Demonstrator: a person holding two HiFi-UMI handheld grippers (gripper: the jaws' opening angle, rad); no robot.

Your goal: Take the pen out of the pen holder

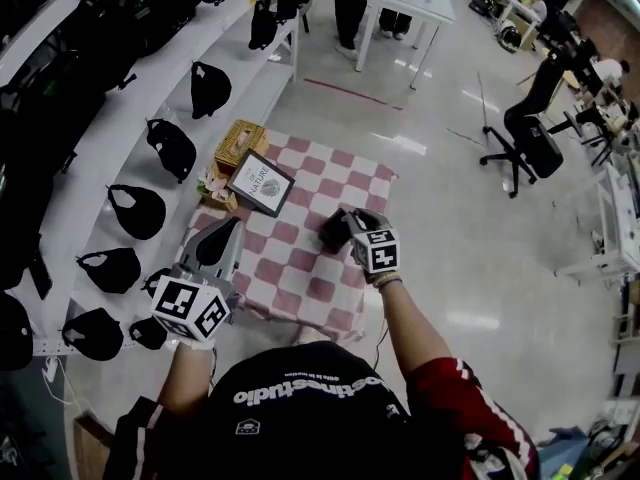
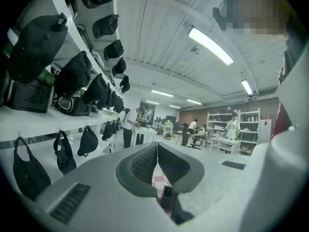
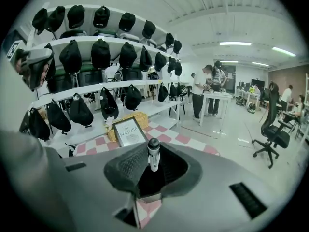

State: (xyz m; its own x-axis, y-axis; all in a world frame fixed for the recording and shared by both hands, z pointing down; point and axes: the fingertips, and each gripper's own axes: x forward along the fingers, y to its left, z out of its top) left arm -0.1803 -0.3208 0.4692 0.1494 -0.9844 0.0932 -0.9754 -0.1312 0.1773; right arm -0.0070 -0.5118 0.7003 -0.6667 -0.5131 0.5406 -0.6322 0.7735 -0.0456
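While right gripper (image 3: 152, 166) clamps it, pen (image 3: 153, 153) upright.

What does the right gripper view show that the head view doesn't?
Only the right gripper view shows the pen standing upright, clamped in the right gripper. Only the head view shows the person's forearms and that gripper's marker cube. Both show the checkered cloth, the framed sign, the wicker basket and the left gripper.
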